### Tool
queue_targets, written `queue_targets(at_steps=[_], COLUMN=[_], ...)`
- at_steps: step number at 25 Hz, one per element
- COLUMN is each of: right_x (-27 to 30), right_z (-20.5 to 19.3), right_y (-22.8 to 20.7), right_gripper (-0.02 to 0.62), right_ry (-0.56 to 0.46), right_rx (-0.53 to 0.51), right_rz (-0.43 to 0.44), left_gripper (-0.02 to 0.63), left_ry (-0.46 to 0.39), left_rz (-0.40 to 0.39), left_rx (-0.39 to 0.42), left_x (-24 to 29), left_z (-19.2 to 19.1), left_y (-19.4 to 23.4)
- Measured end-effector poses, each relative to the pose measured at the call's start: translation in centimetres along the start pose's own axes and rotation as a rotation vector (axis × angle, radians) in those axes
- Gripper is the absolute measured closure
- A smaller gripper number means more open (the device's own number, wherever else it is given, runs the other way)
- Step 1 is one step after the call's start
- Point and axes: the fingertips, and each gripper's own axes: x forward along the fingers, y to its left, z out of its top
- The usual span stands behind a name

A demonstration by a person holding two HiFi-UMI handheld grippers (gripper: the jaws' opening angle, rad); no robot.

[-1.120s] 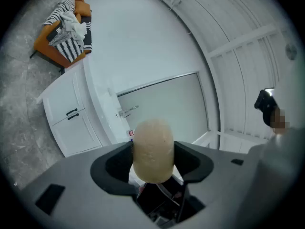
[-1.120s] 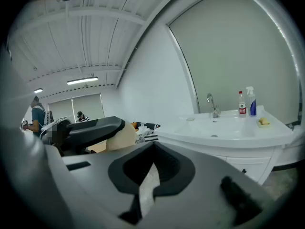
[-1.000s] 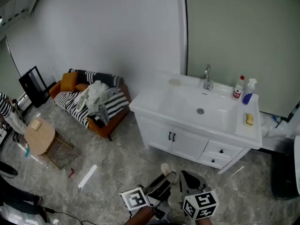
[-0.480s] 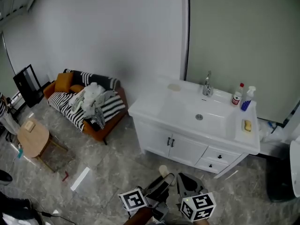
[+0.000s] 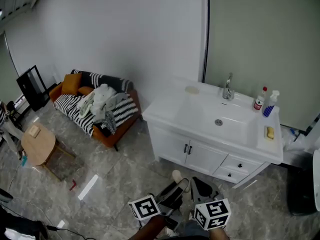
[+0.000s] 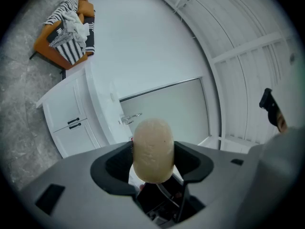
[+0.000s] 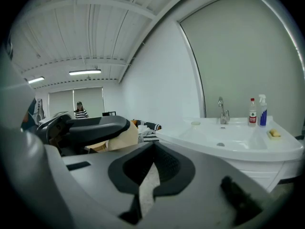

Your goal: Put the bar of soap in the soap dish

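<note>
Pinching the bar of soap (image 6: 152, 149) upright in the left gripper (image 5: 171, 196); keeping the right gripper (image 7: 151, 163) pressed together on nothing. Since a second ago, merely swung the view slightly; still standing well apart from the vanity (image 5: 200, 151). Probably mid-carry: yet to approach the pale oval soap dish (image 5: 192, 90) left of the tap.

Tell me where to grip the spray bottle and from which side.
Probably grip the spray bottle on its blue body, below the white trigger head, from the front. It stands upright by the wall, a red-capped bottle close on its left; pass above the yellow sponge lying in front.
</note>
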Motion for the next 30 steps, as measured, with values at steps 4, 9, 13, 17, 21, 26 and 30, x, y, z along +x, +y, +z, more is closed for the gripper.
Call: queue_targets(at_steps=[4,9,13,17,21,26,30], right_x=[0.8,1.5,2.1,3.1,4.3,6.2,7.5], right_z=[1.2,2.4,2.9,3.4,3.9,5.0,5.8], right_y=[-1.2,-3.0,-3.9,-5.4,-7.3,-10.4,-13.6], right_gripper=[0.583,0.583,0.583,0.583,0.583,0.583,0.583], right_ry=[-0.025,-0.053,-0.063,-0.063,-0.067,-0.068,-0.070], right_rx=[-0.017,-0.008,-0.007,-0.004,0.006,0.008,0.012], right_rz=[-0.022,-0.045,-0.051,-0.050,-0.046,-0.037,-0.035], left_gripper=[0.341,0.341,0.341,0.341,0.341,0.341,0.341], left_ry=[-0.002,-0.006,0.008,0.000,0.000,0.000,0.007], left_rz=[-0.001,-0.016,-0.006,-0.010,-0.001,0.010,0.023], left_rx=[0.057,0.036,0.070,0.009,0.001,0.028,0.046], left_x=[1.8,3.9,4.9,6.8,8.9,12.6,16.1], left_z=[1.5,2.2,2.6,2.8,3.3,4.5,5.0], left_y=[-0.6,-1.4,-1.0,-0.7,-0.1,0.6,1.4])
